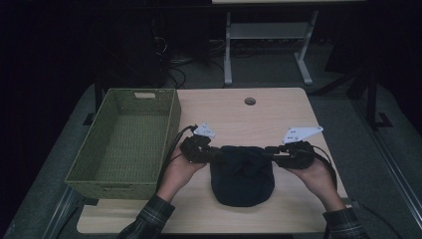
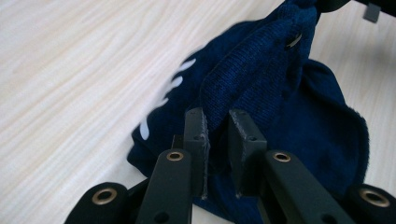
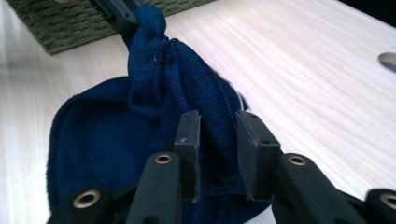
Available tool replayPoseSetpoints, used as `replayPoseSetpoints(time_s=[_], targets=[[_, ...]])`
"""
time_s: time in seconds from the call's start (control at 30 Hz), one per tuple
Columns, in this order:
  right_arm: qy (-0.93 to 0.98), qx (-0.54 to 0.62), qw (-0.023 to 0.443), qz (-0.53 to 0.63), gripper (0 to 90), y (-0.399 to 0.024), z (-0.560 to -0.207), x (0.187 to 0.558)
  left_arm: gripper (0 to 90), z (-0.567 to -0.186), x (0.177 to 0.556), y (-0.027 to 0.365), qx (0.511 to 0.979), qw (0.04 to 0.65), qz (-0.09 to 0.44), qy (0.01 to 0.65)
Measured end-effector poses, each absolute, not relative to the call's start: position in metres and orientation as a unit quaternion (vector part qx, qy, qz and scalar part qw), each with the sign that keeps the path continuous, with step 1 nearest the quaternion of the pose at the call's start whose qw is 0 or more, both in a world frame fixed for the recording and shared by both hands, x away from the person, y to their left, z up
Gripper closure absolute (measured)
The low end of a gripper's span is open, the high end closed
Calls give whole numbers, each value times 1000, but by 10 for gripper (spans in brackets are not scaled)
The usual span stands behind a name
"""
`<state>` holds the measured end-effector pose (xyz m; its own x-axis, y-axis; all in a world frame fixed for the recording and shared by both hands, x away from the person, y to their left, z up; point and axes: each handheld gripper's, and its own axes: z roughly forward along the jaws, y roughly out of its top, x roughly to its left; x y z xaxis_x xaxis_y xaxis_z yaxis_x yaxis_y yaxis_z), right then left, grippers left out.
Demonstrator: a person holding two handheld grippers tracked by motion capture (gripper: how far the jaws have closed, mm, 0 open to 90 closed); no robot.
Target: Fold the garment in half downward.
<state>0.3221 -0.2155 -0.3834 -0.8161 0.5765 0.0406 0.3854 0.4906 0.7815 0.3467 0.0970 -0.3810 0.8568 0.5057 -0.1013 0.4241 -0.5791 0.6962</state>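
A dark navy knit hat [image 1: 242, 174] lies on the wooden table [image 1: 239, 117], its ribbed rim lifted and stretched between my two grippers. My left gripper [image 1: 215, 153] pinches the rim's left end; in the left gripper view its pads [image 2: 195, 130] press the ribbed fabric [image 2: 261, 74], which bears white marks [image 2: 163, 100]. My right gripper [image 1: 268, 152] holds the rim's right end, and in the right gripper view the band of the hat [image 3: 102, 140] sits squeezed between the right gripper [image 3: 218, 130] jaws. The crown rests on the table towards the person.
A green woven basket [image 1: 171, 124] stands on the table's left part, close to the left hand; its wall [image 3: 70, 23] appears in the right gripper view. A round cable hole [image 1: 250, 101] sits near the far edge. A desk frame stands on the floor behind.
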Motion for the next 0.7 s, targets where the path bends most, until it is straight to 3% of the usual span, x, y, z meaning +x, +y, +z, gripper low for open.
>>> replayPoseSetpoints(time_s=[0.7], targets=[[873,266,69,404,684,-215,-416,287,766,-400,313,95,912,337,25,234]])
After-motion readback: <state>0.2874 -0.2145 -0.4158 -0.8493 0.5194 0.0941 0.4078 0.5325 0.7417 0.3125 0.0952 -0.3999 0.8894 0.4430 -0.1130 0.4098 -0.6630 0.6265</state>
